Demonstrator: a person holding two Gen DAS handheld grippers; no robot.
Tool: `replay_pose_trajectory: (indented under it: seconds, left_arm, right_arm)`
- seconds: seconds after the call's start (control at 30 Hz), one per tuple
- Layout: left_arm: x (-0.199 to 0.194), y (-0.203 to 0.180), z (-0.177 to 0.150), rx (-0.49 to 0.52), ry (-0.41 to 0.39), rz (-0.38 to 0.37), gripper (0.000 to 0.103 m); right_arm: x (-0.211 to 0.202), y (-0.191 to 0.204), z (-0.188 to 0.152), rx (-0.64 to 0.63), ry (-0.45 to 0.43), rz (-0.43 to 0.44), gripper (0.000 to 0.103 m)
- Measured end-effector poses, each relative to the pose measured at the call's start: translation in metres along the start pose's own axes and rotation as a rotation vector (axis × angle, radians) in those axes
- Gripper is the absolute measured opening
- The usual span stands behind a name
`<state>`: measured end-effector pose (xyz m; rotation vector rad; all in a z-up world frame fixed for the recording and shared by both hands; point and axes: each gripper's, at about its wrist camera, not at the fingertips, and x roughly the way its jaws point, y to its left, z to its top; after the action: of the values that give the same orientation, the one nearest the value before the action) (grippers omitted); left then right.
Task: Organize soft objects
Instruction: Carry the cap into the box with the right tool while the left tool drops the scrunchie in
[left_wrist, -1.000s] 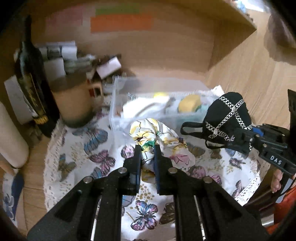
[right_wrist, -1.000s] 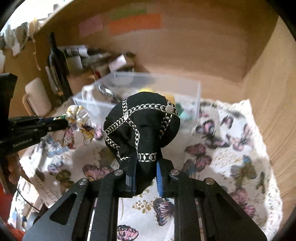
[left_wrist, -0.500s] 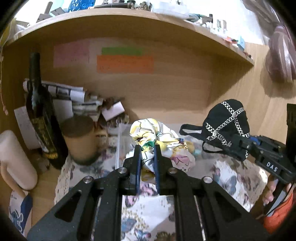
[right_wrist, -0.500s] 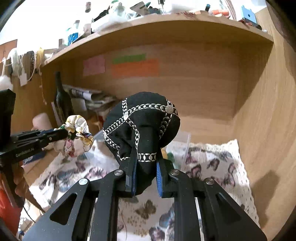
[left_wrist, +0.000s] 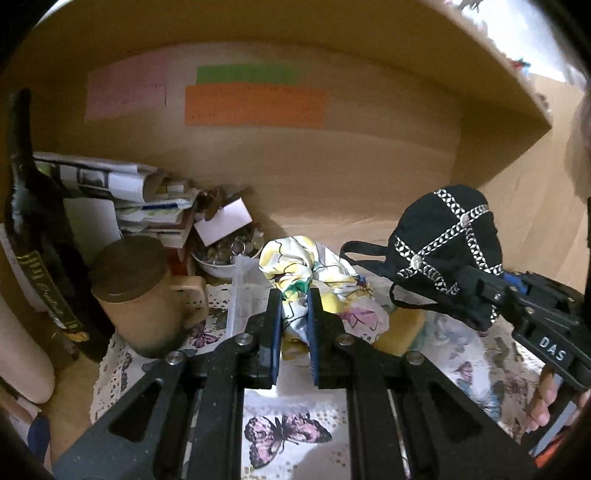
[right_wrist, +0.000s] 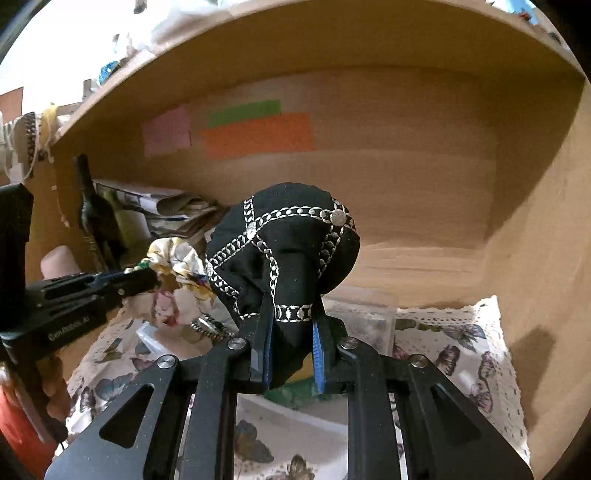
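Note:
My left gripper (left_wrist: 294, 301) is shut on a floral fabric scrunchie (left_wrist: 314, 273), white and yellow with coloured print, held in the air above a clear plastic box (left_wrist: 243, 291). My right gripper (right_wrist: 291, 325) is shut on a black cloth mask (right_wrist: 284, 243) trimmed with silver chains. In the left wrist view the black mask (left_wrist: 447, 254) hangs at the right with its ear loops dangling, pinched by the right gripper (left_wrist: 484, 291). In the right wrist view the scrunchie (right_wrist: 177, 273) sits at the left in the left gripper (right_wrist: 155, 278). Both items are above the butterfly-print cloth (left_wrist: 288, 435).
A dark wine bottle (left_wrist: 33, 236), a brown mug (left_wrist: 140, 291), rolled papers (left_wrist: 110, 181) and a bowl of small items (left_wrist: 225, 254) crowd the back left. A wooden shelf back wall (left_wrist: 332, 166) with coloured sticky notes (left_wrist: 255, 105) stands behind, and a wooden side wall (right_wrist: 546, 258) closes the right.
Both grippers have risen and tipped upward with their items still held. The clear box, fully visible before, now lies mostly hidden below the scrunchie and mask.

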<state>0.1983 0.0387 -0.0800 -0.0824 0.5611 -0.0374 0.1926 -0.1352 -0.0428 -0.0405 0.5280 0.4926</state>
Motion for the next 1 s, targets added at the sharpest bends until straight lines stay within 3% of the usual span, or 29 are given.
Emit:
replay_pose_trajectory:
  seconds: [0.27, 0.53, 0.73, 0.8, 0.87, 1.0]
  left_arm:
    - [0.045, -0.002, -0.006, 0.014, 0.101, -0.006, 0.012]
    - [0.065, -0.007, -0.013, 0.041, 0.167, -0.018, 0.012]
    - [0.065, -0.009, -0.015, 0.060, 0.172, -0.010, 0.023]
    - [0.063, -0.009, -0.014, 0.059, 0.171, -0.012, 0.027]
    - [0.059, -0.010, -0.014, 0.058, 0.168, -0.018, 0.032]
    - [0.040, -0.012, -0.013, 0.055, 0.137, -0.023, 0.038]
  right_arm:
    - [0.040, 0.000, -0.005, -0.006, 0.093, 0.010, 0.015]
    - [0.073, -0.002, -0.017, -0.005, 0.193, 0.012, 0.016]
    - [0.073, 0.000, -0.020, -0.025, 0.204, -0.001, 0.023]
    - [0.071, 0.000, -0.020, -0.032, 0.202, -0.010, 0.033]
    - [0.065, 0.000, -0.020, -0.038, 0.188, -0.016, 0.037]
    - [0.053, -0.002, -0.016, -0.033, 0.164, -0.013, 0.039]
